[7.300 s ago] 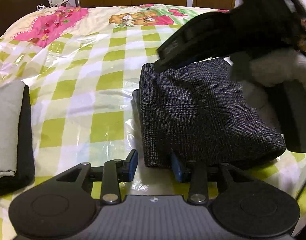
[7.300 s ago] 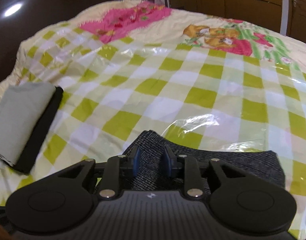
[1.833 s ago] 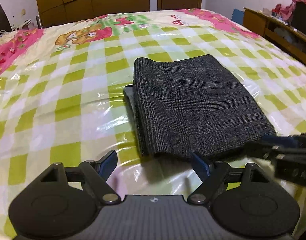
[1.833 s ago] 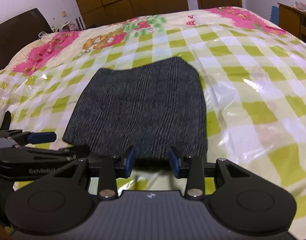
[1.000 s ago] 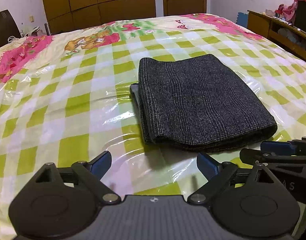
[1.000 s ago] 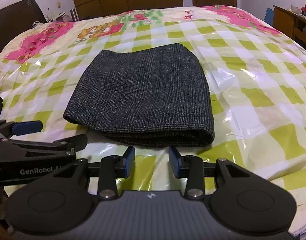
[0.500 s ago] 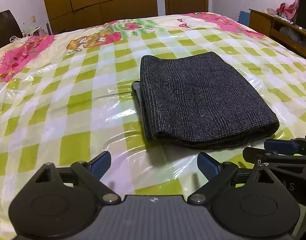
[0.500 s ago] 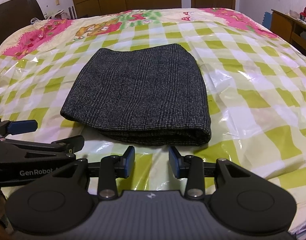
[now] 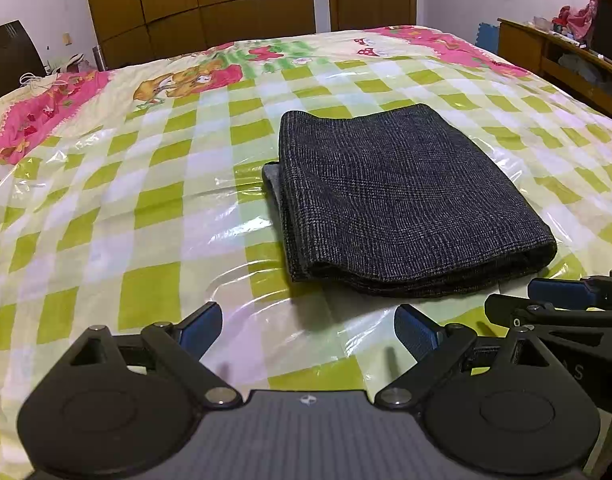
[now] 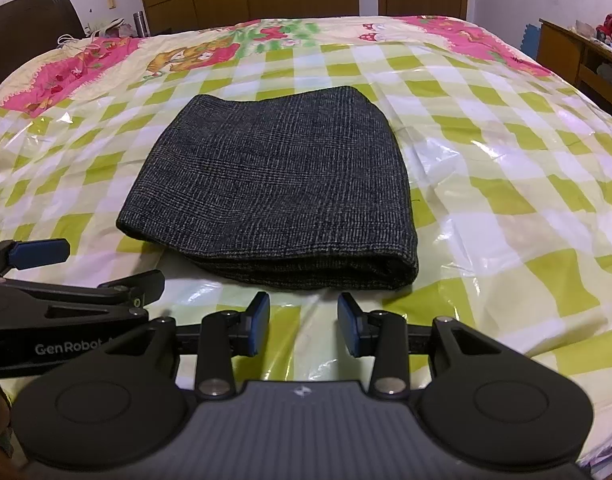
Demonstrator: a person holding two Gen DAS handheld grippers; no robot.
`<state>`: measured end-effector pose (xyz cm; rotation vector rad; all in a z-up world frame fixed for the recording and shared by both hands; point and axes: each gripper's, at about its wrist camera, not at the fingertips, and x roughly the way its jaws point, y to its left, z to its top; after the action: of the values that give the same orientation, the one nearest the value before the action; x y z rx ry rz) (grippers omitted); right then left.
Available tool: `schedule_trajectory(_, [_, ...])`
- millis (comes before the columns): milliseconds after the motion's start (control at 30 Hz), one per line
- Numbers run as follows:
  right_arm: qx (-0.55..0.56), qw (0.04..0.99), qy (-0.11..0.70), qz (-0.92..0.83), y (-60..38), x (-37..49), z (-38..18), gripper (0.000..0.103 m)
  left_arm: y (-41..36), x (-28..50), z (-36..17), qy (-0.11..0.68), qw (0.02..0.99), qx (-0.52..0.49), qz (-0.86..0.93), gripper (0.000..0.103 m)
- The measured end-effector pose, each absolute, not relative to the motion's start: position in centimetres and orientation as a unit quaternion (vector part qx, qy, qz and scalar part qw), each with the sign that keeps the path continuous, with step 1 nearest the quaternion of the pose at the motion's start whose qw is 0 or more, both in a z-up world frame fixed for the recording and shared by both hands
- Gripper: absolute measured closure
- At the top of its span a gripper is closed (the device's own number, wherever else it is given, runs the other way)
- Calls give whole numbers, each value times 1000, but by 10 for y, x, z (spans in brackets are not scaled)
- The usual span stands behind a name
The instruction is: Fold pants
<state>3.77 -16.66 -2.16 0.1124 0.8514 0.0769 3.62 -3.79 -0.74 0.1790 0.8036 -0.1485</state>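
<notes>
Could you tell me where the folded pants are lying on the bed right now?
The folded pants lie flat on the checked bed cover, centre-right in the left wrist view, just beyond both open tools and touching neither.

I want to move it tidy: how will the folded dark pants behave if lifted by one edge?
The folded pants look like thick soft woven cloth, so probably floppy. Stacked layers show at the near edge, so they would likely unfold. The glossy plastic cover probably lets them slide.

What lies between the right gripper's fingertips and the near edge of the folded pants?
Nothing but a bare strip of plastic-covered checked bedspread. The right wrist view shows it: the right gripper stands open just short of the folded pants.
</notes>
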Motion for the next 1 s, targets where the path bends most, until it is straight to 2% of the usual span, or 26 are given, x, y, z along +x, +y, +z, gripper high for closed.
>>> schedule_trajectory(467, [57,906,418,36,-168,39,-24,65,-37,36,-10,393,913,84,-72,0])
schedule_trajectory(633, [62,906,416,34,-169,38,-24,59,-36,38,-12,397,912,78,-71,0])
schedule_trajectory(1000, [70,904,419,37,-170,36,-26,59,-35,38,-14,398,912,78,-65,0])
